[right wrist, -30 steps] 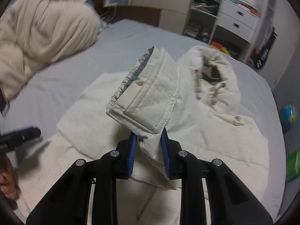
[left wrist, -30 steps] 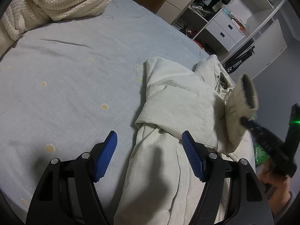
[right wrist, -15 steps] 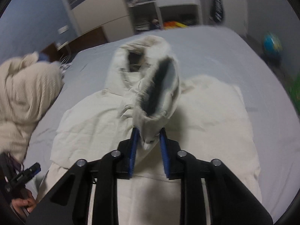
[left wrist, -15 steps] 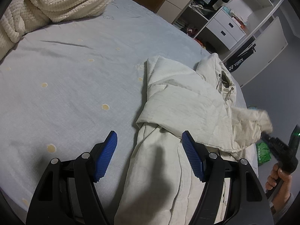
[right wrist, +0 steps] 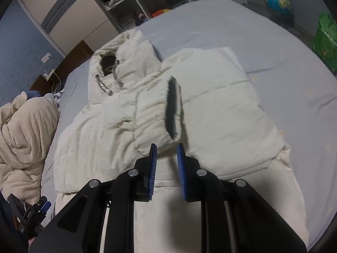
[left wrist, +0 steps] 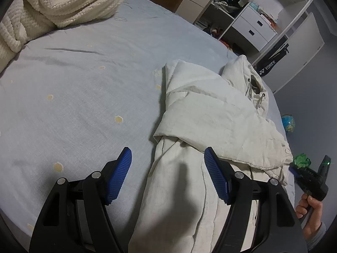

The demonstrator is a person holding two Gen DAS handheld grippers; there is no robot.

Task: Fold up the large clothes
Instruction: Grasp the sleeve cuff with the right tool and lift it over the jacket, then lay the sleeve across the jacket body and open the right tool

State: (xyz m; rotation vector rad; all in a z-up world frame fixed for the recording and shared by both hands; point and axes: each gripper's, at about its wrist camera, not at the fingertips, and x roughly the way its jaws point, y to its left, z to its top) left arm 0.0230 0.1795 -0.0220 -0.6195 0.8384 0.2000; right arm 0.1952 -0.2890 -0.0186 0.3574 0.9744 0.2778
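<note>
the cream hooded coat (right wrist: 210,109) lay on the bed (left wrist: 84,84), sleeves folded in. the right gripper (right wrist: 166,160) hung unclenched just behind the cuff (right wrist: 155,113); the left gripper (left wrist: 168,166) gaped, empty. next, probably, folding the hem up.

Left gripper (left wrist: 167,162): black frame, blue ribbed pads, jaws spread wide, nothing between them; poised above the near part of the coat.
Hooded coat (left wrist: 212,126): off-white, quilted, lying on the bed; one sleeve folded across the body; hood (left wrist: 248,73) at the far end with drawcords (left wrist: 253,92) hanging from it.
Bed sheet (left wrist: 84,97): pale blue with small yellow dots.
Knitted blanket (left wrist: 63,2): cream, heaped at the far left corner.
Right gripper (left wrist: 291,169): black, at the right edge beside the coat, held in a hand (left wrist: 309,210); finger gap not discernible.
Background: white shelving unit with drawers (left wrist: 252,27); black YONEX bag (left wrist: 271,63); globe (left wrist: 288,123); green item (left wrist: 302,160).
</note>
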